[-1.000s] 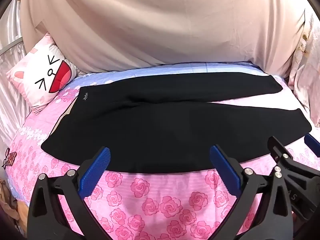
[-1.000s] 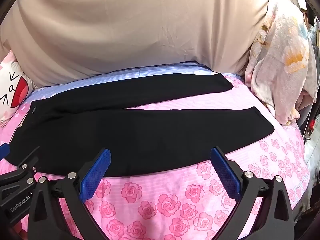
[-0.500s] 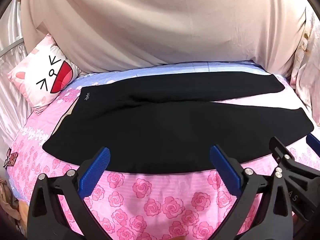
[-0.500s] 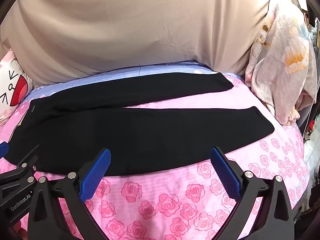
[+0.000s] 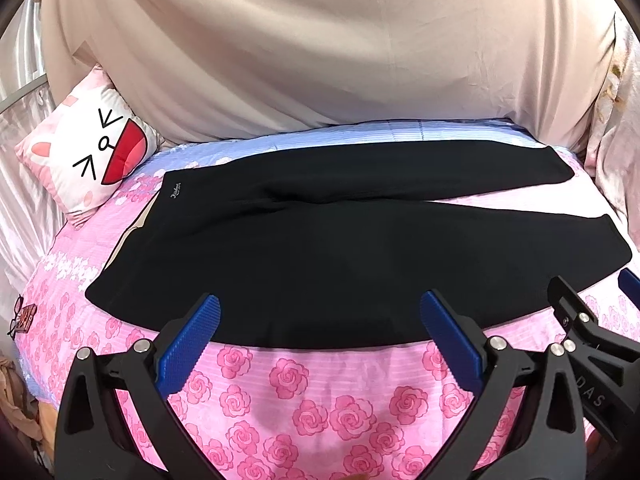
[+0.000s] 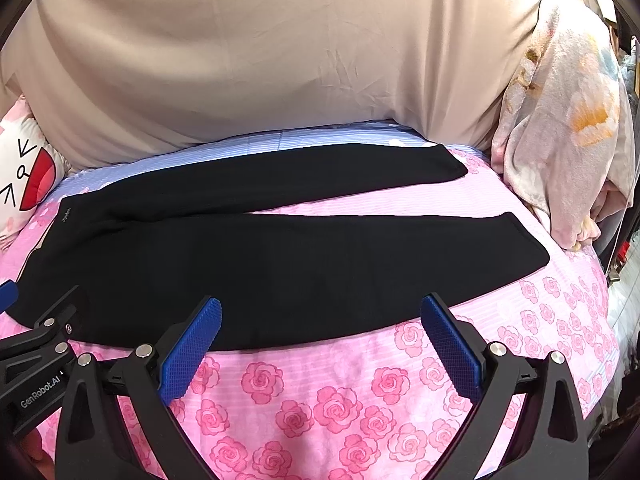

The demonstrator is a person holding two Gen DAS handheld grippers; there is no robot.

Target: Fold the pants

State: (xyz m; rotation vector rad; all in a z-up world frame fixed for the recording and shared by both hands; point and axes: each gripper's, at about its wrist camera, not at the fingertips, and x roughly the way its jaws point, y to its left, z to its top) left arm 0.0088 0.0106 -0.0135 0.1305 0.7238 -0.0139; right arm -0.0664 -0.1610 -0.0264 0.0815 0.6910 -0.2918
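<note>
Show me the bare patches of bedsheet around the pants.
Bare sheet runs along the near edge, between the pants and both open claws, left claw, right claw. A narrow wedge lies between the legs. It is crowded by the pillow and the blanket.
</note>
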